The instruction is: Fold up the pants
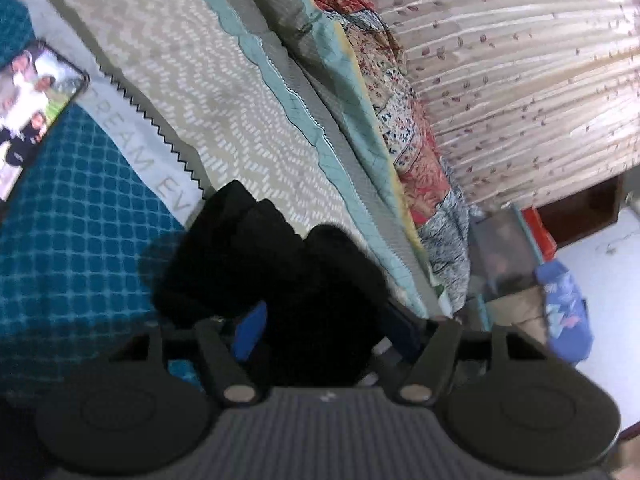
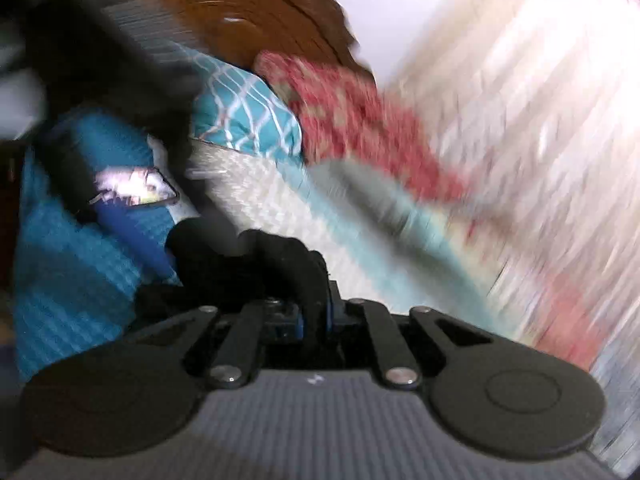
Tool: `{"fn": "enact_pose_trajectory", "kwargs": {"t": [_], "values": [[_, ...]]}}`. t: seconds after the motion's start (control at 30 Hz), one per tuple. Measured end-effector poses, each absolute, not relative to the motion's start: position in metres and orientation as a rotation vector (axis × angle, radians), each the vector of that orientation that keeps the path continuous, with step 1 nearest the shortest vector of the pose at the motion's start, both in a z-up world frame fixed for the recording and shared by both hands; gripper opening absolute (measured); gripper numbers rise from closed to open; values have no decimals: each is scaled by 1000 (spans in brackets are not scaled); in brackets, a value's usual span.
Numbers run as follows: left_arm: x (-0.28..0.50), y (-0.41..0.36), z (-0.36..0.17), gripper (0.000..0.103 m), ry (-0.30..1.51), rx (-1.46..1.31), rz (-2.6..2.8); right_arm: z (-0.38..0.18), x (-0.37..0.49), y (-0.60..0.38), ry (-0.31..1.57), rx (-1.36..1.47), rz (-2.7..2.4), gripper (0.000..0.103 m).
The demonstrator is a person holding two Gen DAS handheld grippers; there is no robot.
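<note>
The black pants (image 1: pixel 280 276) hang bunched in front of my left gripper (image 1: pixel 320 332), above the bed. Its blue fingers (image 1: pixel 250 330) stand wide apart with the dark cloth filling the gap between them; whether they pinch it is unclear. In the right wrist view, which is blurred by motion, my right gripper (image 2: pixel 314 314) is shut on a thick fold of the black pants (image 2: pixel 280 268), its blue pads close together on either side of the cloth. The left gripper's blue finger and black arm (image 2: pixel 128 220) show at the left of that view.
The bed has a teal patterned sheet (image 1: pixel 72 232), a beige zigzag blanket (image 1: pixel 180 72) and a stack of folded quilts (image 1: pixel 384 128) along the curtain (image 1: pixel 520 80). A phone with a lit screen (image 1: pixel 28 108) lies on the sheet. A teal pillow (image 2: pixel 248 120) and wooden headboard (image 2: pixel 248 12) are beyond.
</note>
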State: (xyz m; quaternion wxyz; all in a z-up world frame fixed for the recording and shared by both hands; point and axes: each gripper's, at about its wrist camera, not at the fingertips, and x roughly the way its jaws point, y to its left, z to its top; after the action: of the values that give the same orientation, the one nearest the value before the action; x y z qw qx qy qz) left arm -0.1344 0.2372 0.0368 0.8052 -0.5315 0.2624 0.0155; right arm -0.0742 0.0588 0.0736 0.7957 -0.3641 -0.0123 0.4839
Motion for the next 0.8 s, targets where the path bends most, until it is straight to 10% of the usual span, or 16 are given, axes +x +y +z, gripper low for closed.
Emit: {"fn": "enact_pose_trajectory", "kwargs": {"t": [0.3, 0.37, 0.43, 0.53, 0.63, 0.8], "values": [[-119, 234, 1, 82, 689, -1137, 94, 2, -142, 42, -51, -1034, 1104, 14], [-110, 237, -2, 73, 687, -1126, 112, 6, -140, 42, -8, -1008, 1113, 14], [-104, 241, -3, 25, 707, -1097, 170, 10, -137, 42, 14, -993, 1117, 15], [-110, 239, 7, 19, 656, -1031, 205, 22, -137, 39, 64, -951, 1125, 20], [-125, 226, 17, 19, 627, -833, 301, 48, -120, 32, 189, -780, 1152, 47], [-124, 212, 8, 24, 708, -738, 364, 39, -91, 36, 610, -590, 1241, 50]]}}
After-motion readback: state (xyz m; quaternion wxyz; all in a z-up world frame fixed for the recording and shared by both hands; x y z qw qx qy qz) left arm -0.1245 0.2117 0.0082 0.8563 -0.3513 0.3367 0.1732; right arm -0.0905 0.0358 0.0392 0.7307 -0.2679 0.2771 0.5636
